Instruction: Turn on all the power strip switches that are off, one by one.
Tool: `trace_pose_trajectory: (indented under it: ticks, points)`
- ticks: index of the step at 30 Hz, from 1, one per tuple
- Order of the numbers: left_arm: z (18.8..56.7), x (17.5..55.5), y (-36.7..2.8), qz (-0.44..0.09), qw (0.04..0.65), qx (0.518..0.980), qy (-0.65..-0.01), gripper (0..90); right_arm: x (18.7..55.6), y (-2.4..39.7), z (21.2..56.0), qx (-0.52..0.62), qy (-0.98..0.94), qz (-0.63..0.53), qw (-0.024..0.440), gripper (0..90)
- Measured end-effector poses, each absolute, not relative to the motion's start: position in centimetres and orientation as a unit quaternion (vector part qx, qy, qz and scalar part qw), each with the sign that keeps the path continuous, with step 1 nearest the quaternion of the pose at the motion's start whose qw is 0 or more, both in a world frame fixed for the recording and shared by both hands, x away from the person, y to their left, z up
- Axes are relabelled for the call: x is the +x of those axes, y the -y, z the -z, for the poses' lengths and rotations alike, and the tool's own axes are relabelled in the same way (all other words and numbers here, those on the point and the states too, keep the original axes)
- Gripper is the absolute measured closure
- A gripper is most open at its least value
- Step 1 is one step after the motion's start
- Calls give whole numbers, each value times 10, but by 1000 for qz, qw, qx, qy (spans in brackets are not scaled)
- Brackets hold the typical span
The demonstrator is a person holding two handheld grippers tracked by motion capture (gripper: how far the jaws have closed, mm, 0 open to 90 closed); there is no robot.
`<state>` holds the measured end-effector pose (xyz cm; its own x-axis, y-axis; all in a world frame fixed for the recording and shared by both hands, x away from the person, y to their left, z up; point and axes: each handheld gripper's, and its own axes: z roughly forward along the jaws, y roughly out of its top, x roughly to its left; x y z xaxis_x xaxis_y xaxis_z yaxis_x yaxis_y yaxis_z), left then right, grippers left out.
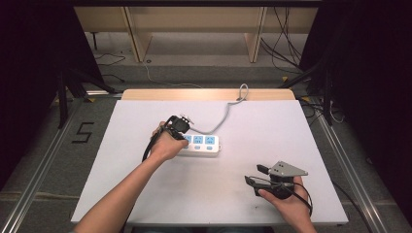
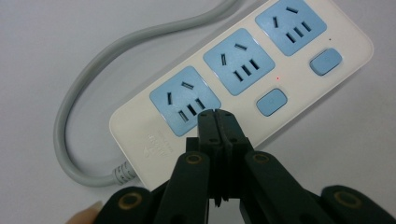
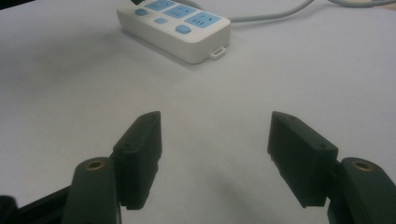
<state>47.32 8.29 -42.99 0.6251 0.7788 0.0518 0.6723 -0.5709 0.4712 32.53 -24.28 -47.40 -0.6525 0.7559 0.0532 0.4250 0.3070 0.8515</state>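
A white power strip (image 1: 201,144) with three blue sockets and blue switch buttons lies near the middle of the table, and its grey cord (image 1: 221,121) runs to the far edge. My left gripper (image 1: 184,138) is shut, jaws pressed together. In the left gripper view its tips (image 2: 215,117) point down at the strip (image 2: 303,91), just below the end socket (image 2: 184,100), where that socket's button would sit. A small red light (image 2: 277,78) glows beside the middle button. My right gripper (image 1: 256,174) rests near the front right, open and holding nothing (image 3: 215,154), facing the strip (image 3: 173,32).
A white sheet (image 1: 145,194) covers the table, with a wooden strip (image 1: 194,94) showing at its far edge. Beyond stand wooden furniture legs (image 1: 138,39), and loose cables (image 1: 286,53) lie on the floor. A "5" mark (image 1: 83,132) is on the floor at the left.
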Motion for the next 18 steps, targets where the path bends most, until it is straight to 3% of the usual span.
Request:
trace_pose_trajectory:
  ticks: [18]
  points:
    - [435,476,-80,-119,203,875,-424,895,325,243,474,374,-788,-454,181,363]
